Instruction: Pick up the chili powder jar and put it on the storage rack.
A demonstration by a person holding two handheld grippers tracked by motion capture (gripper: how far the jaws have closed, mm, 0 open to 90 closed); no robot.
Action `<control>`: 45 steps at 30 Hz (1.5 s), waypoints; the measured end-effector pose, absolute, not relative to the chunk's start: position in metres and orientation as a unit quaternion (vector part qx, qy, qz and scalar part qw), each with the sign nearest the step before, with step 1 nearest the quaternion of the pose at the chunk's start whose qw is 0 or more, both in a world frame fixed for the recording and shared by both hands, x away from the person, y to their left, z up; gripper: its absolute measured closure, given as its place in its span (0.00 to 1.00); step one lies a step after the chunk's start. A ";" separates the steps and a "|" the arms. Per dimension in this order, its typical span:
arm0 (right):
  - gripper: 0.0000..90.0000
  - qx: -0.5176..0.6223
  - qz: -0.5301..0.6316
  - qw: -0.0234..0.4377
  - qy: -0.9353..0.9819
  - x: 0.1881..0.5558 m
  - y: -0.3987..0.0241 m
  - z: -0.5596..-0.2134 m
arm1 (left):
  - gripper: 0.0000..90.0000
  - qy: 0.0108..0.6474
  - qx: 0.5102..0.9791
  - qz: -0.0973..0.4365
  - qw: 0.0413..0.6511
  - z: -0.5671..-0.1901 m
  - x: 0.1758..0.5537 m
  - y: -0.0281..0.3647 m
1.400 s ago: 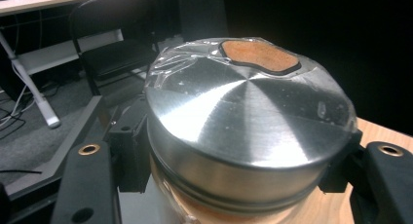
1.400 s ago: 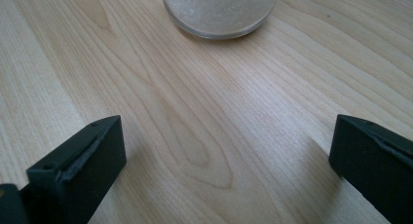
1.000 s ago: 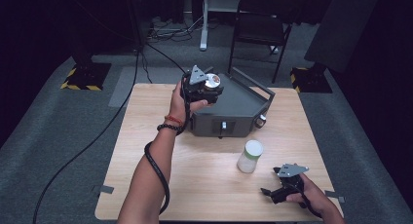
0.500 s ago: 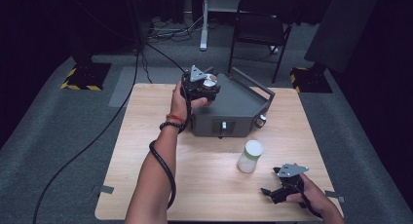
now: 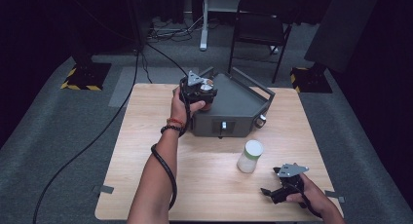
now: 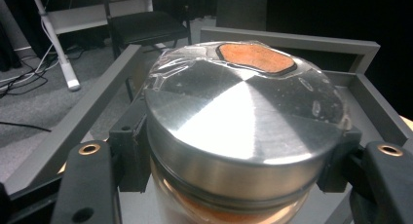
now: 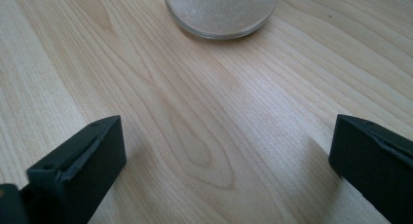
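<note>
A dark room with grey carpet, a black folding chair [image 5: 263,19] and loose cables on the floor surrounds a pale wooden table [image 5: 146,136]. At the far middle of the table stands a dark grey metal box with a raised rail around its flat top [image 5: 238,104].

The step in hand looks like setting a jar onto that box. The left gripper [image 5: 197,90], held in the person's left hand [image 5: 187,107], carries a glass jar with a brushed silver metal lid and reddish-orange contents [image 6: 243,121] over the near left corner of the box top. In the left gripper view both black jaws are pressed against the jar's sides just under the lid, so the grip is firm. Whether the jar's base already rests on the box top cannot be told, since the gripper hides it.

The next move, as I judge it, calls for easing the jar down until it stands flat inside the rail, then parting the jaws and lifting straight clear so the lid is not knocked.

The right gripper [image 5: 280,190] rests low at the near right of the table in the person's right hand [image 5: 307,195]. Its jaws stand wide apart with nothing between them, only bare wood. Just ahead of it stands a second, frosted white jar with a pale green lid [image 5: 250,156], apart from the jaws and from the box.
</note>
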State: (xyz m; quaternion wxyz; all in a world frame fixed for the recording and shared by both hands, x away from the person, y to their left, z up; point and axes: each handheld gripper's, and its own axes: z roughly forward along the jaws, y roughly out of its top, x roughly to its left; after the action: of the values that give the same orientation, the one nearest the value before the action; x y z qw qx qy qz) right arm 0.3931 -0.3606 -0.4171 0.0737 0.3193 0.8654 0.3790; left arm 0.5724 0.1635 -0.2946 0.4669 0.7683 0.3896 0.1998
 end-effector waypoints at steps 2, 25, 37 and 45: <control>0.00 0.319 0.379 0.073 0.866 0.393 -0.361 -0.417 | 0.35 0.391 0.767 0.199 0.468 -0.297 0.573 0.164; 0.00 0.316 0.380 0.072 0.866 0.394 -0.361 -0.417 | 0.11 0.368 0.784 0.210 0.454 -0.297 0.570 0.159; 0.00 0.314 0.380 0.072 0.867 0.395 -0.362 -0.417 | 0.02 0.348 0.780 0.250 0.457 -0.276 0.557 0.161; 0.00 0.314 0.380 0.072 0.867 0.395 -0.362 -0.417 | 0.01 0.328 0.792 0.261 0.444 -0.259 0.547 0.166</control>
State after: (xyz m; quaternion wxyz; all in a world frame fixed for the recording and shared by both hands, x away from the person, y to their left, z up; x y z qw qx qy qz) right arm 0.3950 -0.3615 -0.4174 0.0718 0.3137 0.8672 0.3799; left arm 0.5469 0.1659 -0.2593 0.4439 0.7921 0.3280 0.2607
